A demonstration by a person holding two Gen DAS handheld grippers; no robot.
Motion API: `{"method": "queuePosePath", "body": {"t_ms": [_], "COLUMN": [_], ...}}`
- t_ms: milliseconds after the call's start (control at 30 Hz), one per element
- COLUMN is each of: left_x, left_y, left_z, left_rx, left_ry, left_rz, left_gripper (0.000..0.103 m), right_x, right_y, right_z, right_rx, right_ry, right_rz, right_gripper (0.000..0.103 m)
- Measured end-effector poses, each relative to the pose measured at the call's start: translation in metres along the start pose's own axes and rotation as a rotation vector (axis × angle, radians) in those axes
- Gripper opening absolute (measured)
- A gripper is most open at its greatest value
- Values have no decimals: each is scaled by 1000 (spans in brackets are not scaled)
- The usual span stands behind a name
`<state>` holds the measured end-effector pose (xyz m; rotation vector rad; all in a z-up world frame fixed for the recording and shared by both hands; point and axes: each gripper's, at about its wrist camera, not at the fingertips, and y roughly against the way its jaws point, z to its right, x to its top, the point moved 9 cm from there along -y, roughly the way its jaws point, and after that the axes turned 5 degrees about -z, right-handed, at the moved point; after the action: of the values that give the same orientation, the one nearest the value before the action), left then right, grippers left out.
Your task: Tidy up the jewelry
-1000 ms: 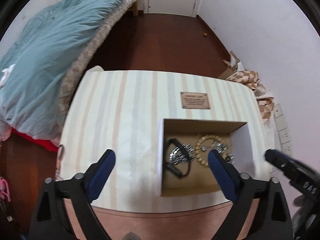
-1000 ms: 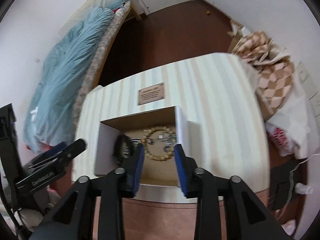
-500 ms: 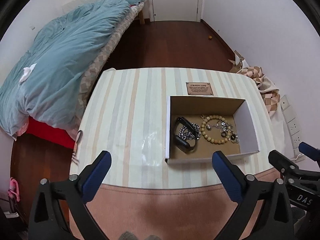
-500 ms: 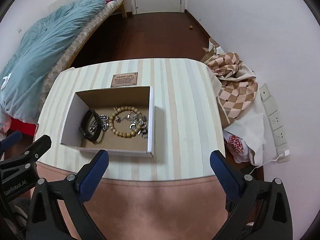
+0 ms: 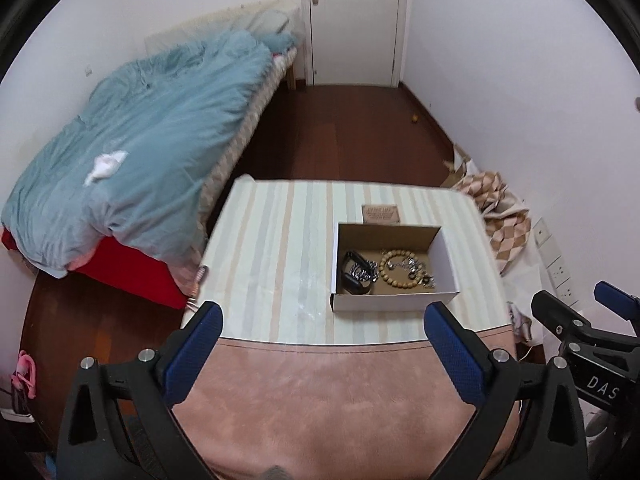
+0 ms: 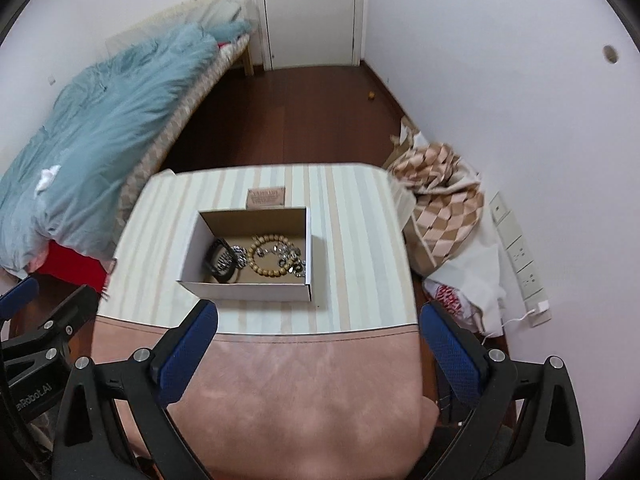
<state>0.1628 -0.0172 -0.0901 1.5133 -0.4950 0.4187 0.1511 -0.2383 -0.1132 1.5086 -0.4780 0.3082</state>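
An open white cardboard box (image 5: 394,302) (image 6: 244,292) stands on the striped table. Inside lie a black watch (image 5: 354,276) (image 6: 219,261), a silver chain (image 5: 366,271) (image 6: 237,258), a wooden bead bracelet (image 5: 394,276) (image 6: 264,264) and small silver pieces (image 5: 416,270) (image 6: 294,260). My left gripper (image 5: 324,332) is open and empty, held back above the table's near pink part. My right gripper (image 6: 318,332) is open and empty, also held back from the box. Each gripper shows at the edge of the other's view.
A brown label (image 5: 381,214) (image 6: 266,197) lies behind the box on the striped cloth (image 5: 280,248). A bed with a blue duvet (image 5: 152,140) is at the left. Checked fabric and bags (image 6: 444,216) sit at the right by the wall. A white door (image 5: 354,20) is at the back.
Both grippers have pulled back and up from the box. The right gripper, nearly shut a second ago, has opened wide. The box and jewelry have not moved.
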Motion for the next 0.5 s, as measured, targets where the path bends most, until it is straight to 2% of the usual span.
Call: {"method": "queuePosePath", "body": {"t_ms": [167, 267, 500], "left_x": [0, -1, -6], "left_y": [57, 87, 122], "left_z": [-4, -7, -10], "left_rx": [-5, -8, -20], "left_ry": [4, 15, 31], "left_rz": [69, 83, 88], "left_gripper": [103, 103, 103], "right_x": [1, 0, -3], "right_y": [72, 109, 168], "right_z": [3, 1, 0], "right_rx": [-5, -1, -12], "right_ry": [3, 9, 8], "right_rz": [91, 134, 202], "right_gripper": [102, 102, 102]}}
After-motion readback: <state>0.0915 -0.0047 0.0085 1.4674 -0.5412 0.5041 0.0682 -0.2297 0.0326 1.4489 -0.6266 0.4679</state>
